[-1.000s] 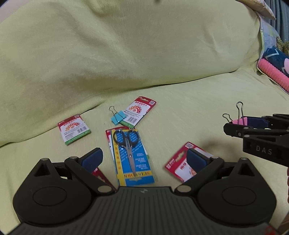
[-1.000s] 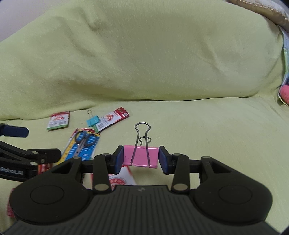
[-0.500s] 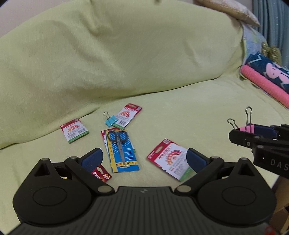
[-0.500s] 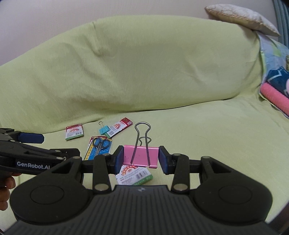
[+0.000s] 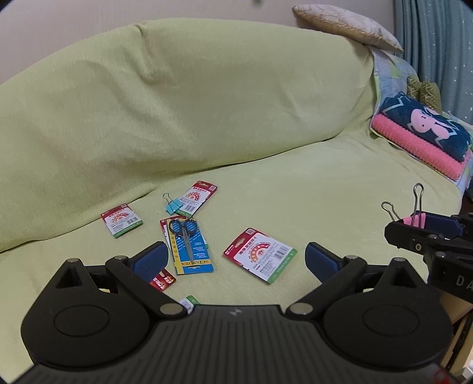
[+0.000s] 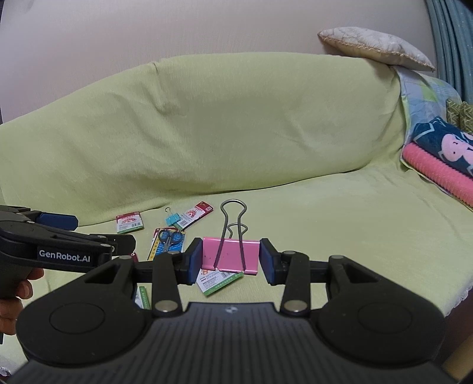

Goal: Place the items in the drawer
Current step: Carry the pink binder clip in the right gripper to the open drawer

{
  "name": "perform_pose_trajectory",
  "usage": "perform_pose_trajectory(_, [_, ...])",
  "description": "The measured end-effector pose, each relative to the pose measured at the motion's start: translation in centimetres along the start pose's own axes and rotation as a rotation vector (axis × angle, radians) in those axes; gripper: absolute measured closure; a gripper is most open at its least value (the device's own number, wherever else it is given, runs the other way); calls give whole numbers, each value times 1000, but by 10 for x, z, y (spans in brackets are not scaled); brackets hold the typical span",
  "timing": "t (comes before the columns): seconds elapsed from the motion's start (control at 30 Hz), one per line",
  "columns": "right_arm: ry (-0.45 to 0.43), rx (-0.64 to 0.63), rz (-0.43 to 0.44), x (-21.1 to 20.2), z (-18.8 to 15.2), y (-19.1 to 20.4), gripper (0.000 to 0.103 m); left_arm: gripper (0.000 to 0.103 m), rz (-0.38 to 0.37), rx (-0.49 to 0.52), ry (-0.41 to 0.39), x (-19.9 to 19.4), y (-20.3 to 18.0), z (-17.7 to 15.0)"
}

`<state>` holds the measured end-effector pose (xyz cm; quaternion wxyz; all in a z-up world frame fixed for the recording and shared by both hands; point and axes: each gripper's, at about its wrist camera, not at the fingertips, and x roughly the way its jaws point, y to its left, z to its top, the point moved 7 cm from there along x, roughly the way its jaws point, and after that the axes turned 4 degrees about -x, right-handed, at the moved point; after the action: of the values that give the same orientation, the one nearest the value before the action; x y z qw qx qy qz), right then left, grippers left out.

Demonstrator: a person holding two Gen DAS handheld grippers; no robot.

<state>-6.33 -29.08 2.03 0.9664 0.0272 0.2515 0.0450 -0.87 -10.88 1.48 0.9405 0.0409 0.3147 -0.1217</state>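
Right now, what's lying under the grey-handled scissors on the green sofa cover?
The grey-handled scissors are on a blue and yellow backing card, which overlaps a red-edged card. What that card shows is hidden.

This is a home living room: a sofa (image 6: 224, 141) draped in a light green cover (image 5: 183, 97) fills most of both views, against a plain pale wall (image 6: 177, 26). At the upper right of the frame a beige cushion (image 6: 375, 48) sits on the sofa back beside a teal curtain (image 5: 437, 41). Folded pink and navy towels (image 5: 425, 136) are stacked on the seat at the right.
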Motion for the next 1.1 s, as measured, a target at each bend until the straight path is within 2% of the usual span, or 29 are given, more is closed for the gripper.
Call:
perform_pose_trajectory(0.17, [-19, 7, -18, -26, -3, -3, 67, 3, -18, 24, -9, -16, -11, -3])
perform_pose_trajectory(0.47, [-47, 39, -83, -75, -15, -19, 67, 3, -95, 78, -30, -44, -48, -10])
perform_pose_trajectory(1.1, [-70, 159, -340, -176, -59, -91, 67, 3, -327, 252, -31, -73, -174, -30])
